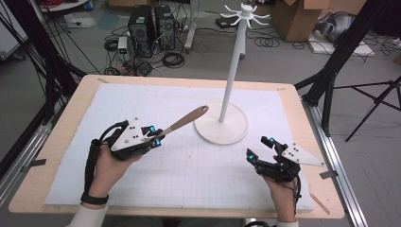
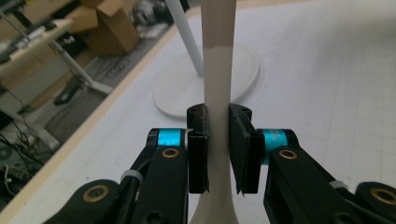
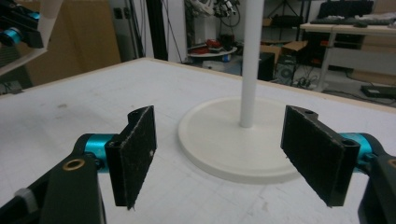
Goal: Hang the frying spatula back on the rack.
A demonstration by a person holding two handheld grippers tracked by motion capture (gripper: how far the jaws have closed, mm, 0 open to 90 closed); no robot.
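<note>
At the left of the high view the left gripper is clamped on a spoon, its jaws drawn narrow around the pale stem. The brown handle runs up and away from the jaws to the right, its rounded end hanging in the air just short of the stand's base. In the left gripper view the pads press both sides of the stem, and the spoon widens below them toward the camera. Straight ahead of that gripper, beyond the spoon, is the white stand, a round base with a tall pole topped by hooks. Right of the stand and nearer the person, the right gripper has its jaws spread wide with nothing between them, above the white mat; the stand sits just ahead of its jaws.
</note>
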